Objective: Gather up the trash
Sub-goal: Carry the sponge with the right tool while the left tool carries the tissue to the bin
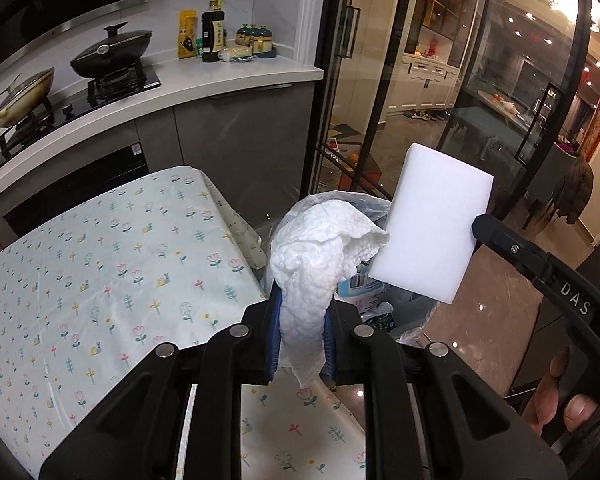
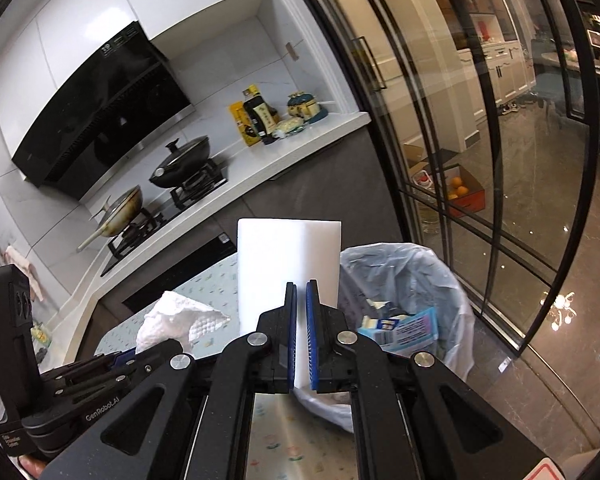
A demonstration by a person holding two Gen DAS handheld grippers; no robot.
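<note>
My left gripper is shut on a crumpled white paper towel that bulges up out of its blue pads. Beside it on the right, my right gripper holds a flat white foam block upright. Both hang just before a trash bin lined with a clear plastic bag. In the right wrist view the block is pinched between the right gripper. The bin lies just right of it, with packaging inside. The left gripper and its towel are at lower left.
A table with a floral cloth fills the left and runs under both grippers. Behind it a white counter carries a stove, two pans and bottles. A black-framed glass sliding door stands right of the bin. Fingers of a hand grip the right tool.
</note>
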